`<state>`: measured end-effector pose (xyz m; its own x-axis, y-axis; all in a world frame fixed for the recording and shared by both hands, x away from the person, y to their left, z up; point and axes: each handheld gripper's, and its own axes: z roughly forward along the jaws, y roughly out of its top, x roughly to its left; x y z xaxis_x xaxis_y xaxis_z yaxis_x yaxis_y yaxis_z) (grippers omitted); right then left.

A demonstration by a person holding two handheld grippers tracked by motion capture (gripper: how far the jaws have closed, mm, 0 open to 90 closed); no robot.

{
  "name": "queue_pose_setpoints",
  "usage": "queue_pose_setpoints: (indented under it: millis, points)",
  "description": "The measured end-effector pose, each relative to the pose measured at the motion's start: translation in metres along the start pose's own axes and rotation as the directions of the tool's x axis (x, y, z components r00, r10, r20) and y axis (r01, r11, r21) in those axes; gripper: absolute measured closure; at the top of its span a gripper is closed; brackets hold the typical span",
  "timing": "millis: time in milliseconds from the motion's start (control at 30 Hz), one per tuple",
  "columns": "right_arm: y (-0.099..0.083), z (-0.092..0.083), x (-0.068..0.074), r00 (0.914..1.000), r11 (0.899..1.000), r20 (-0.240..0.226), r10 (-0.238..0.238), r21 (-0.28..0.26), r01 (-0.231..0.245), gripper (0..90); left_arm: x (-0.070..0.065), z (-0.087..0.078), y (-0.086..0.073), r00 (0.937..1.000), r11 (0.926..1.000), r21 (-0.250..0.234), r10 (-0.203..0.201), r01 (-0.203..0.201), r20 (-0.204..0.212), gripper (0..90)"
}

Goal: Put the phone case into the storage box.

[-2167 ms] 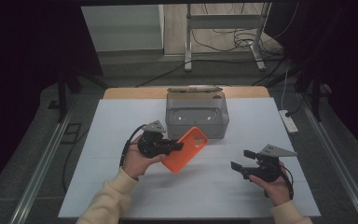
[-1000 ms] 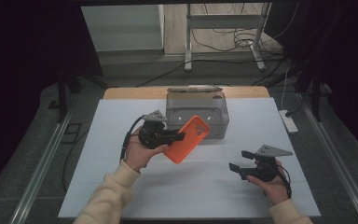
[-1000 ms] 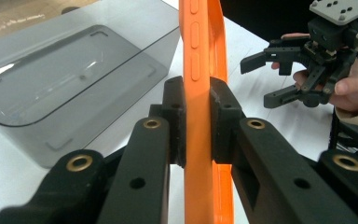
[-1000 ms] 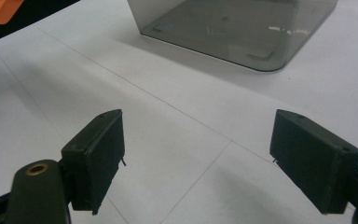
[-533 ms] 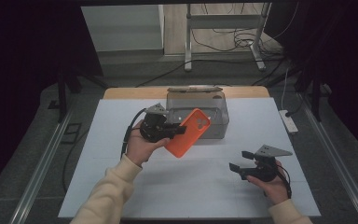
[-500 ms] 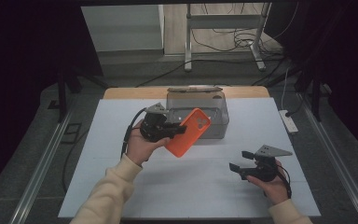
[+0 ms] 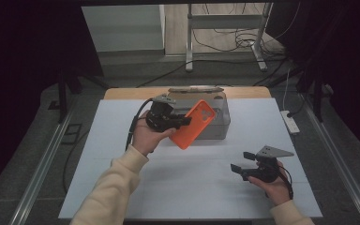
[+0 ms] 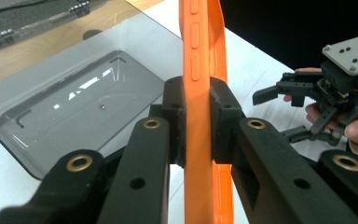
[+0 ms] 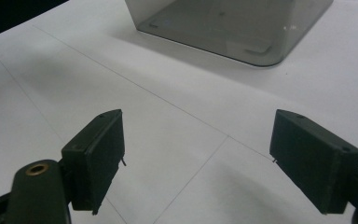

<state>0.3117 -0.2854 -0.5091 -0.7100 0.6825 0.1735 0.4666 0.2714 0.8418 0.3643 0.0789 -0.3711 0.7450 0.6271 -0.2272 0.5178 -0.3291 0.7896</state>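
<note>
White table [image 7: 178, 187] in dim, cable-strewn room

White table cover [image 7: 122, 154], wooden table edge [image 7: 122, 93], white power strip [image 7: 290, 123], floor cables [image 7: 225, 44]

orange phone cases [image 7: 194, 124]: 1, held up over the far-middle part of the table, in front of the box
grey boxes [image 7: 215, 123]: 1, translucent, open top, at the far edge of the table, middle
grippers: 2, one per hand; left gripper [image 7: 180, 121] near the far edge, right gripper [image 7: 238, 163] near the near right corner
jaws per gripper: 2, black
hands: 2, left hand [image 7: 145, 138], right hand [image 7: 274, 186]
grey three-cornered plates [image 7: 272, 152]: 1 clear, on the right gripper
tables [image 7: 122, 164]: 1, white top
cream sleeves [image 7: 110, 192]: 2, coming in from the near edge
</note>
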Motion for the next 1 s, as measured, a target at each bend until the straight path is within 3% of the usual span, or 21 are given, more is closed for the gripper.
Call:
queue_pose_setpoints:
  millis: [1000]
  points:
    - [-0.001, 0.002, 0.0, 1.0, 1.0, 0.003, -0.001, 0.009, 0.001, 18.0, 0.016, 0.002, 0.026, 0.9963, 0.9993, 0.003, -0.036, 0.037, -0.078, 79.6]
